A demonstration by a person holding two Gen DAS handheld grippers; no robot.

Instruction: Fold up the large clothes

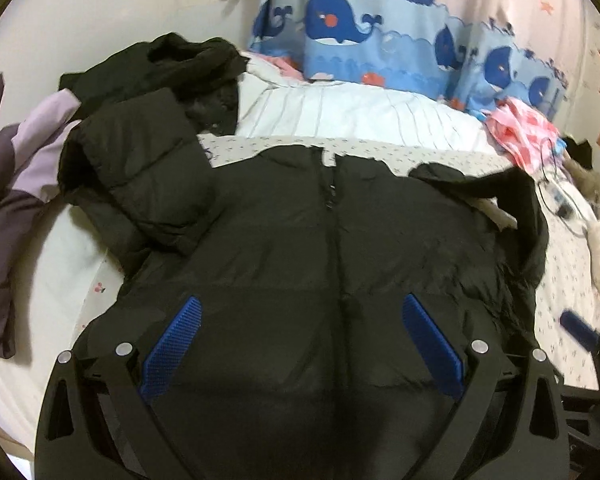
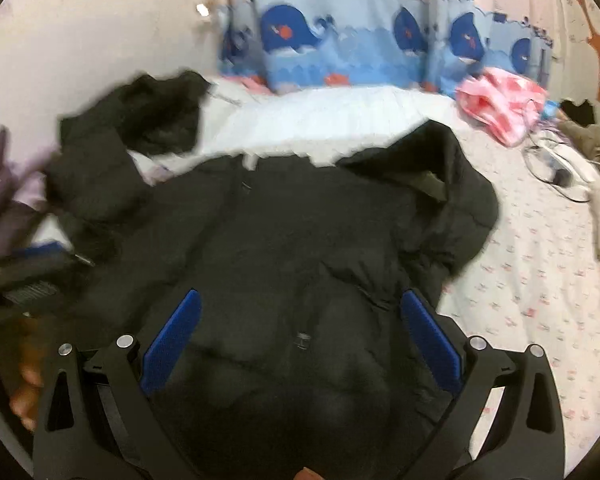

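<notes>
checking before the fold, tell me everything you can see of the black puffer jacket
The black puffer jacket lies front-up and spread on the patterned bed sheet, with quilted, slightly shiny fabric in horizontal bands. A centre zipper runs up to the collar and looks closed. One sleeve is folded in over the body; the other side bunches, showing a pale lining. Both grippers, left and right, are open above its lower part, gripping nothing.

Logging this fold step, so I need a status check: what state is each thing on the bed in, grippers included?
Jacket: spread flat, front up, zipped, left sleeve folded in.
Left gripper: open, over the jacket hem, holding nothing.
Right gripper: open, over the jacket, holding nothing.
Black garment: crumpled beside the jacket.
Purple garment: lying loose at the bed edge.
Pink cloth: bunched up.
Curtain: hanging drawn.
</notes>
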